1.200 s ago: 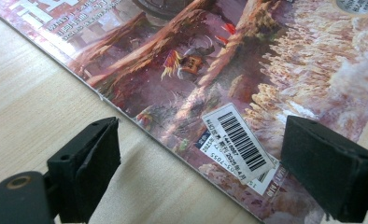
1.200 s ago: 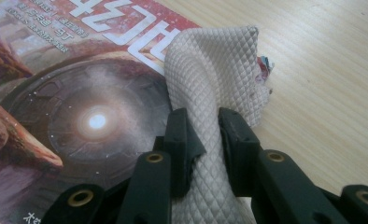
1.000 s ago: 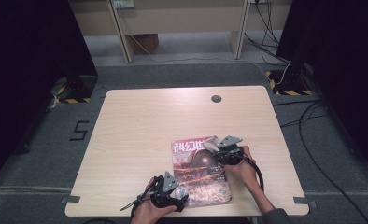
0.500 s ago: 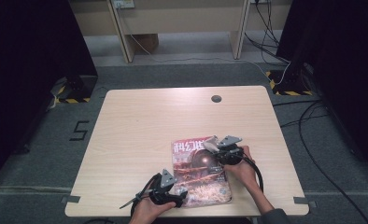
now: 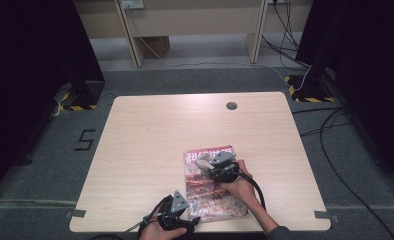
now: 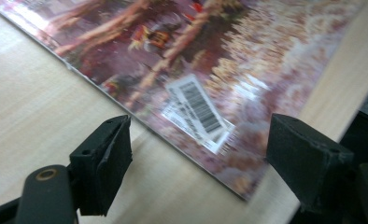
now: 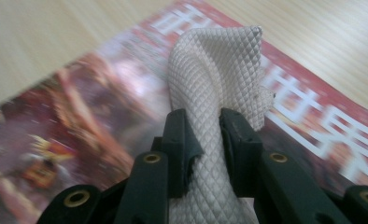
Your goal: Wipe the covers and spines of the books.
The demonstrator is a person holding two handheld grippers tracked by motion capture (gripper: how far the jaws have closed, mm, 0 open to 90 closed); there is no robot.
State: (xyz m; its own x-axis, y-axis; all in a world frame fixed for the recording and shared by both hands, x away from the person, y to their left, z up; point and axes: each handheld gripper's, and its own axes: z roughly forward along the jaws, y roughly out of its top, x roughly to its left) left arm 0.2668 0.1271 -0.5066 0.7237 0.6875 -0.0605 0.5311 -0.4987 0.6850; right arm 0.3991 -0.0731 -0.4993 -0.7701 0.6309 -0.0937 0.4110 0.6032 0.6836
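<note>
A magazine with a red-and-brown cover lies flat near the table's front edge, and its barcode label is near the front corner. My right gripper rests over the cover's upper part, shut on a white quilted cloth that folds up between its jaws and touches the cover. At the magazine's front left corner, my left gripper is open. Its jaws have just been closing a little and stand wide apart either side of that corner, not pressing it.
The light wooden table has a round cable hole at the back. Its front edge runs just beside my left gripper. Black cables trail over the grey floor to the right.
My right gripper has slid left across the magazine's cover with the cloth in it. The left gripper has stayed at the front corner.
</note>
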